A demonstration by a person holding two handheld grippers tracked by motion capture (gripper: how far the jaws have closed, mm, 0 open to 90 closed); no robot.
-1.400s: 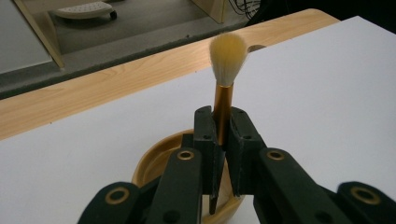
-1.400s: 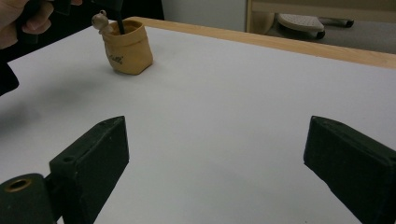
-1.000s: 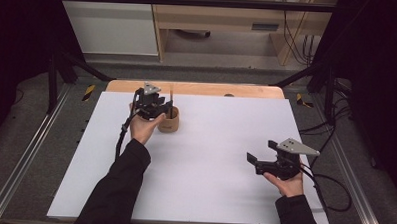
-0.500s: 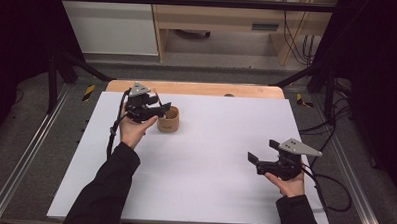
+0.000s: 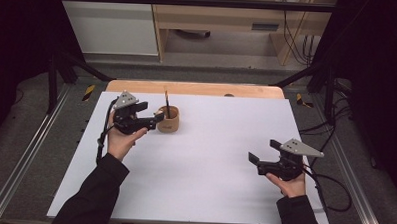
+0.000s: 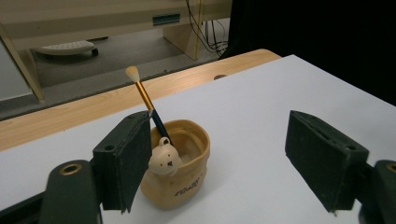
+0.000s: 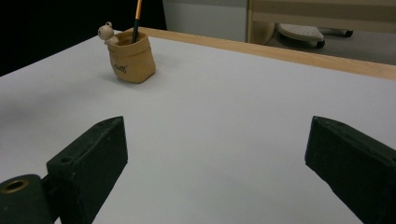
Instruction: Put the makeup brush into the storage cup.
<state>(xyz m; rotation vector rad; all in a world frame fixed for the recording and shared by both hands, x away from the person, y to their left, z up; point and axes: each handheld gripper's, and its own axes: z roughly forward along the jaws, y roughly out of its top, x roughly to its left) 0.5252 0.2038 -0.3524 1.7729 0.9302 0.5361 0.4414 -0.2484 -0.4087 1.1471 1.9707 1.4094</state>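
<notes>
Pot (image 5: 168,120), tan, upright on far-left tabletop (image 5: 209,182); brush (image 5: 166,102) stands inside. Left gripper (image 5: 156,119) just beside pot, jaws just opened, nothing between. Right gripper (image 5: 257,156) well apart, jaws wide, empty.

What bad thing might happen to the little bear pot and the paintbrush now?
1. The left gripper sits right beside the pot, jaws just opened and empty. A careless swing could knock the pot over.
2. The paintbrush leans in the pot, sticking far above the rim. A bump could tip it out onto the white table.
3. The right gripper waits open far away, so it probably couldn't steady anything in time.
</notes>
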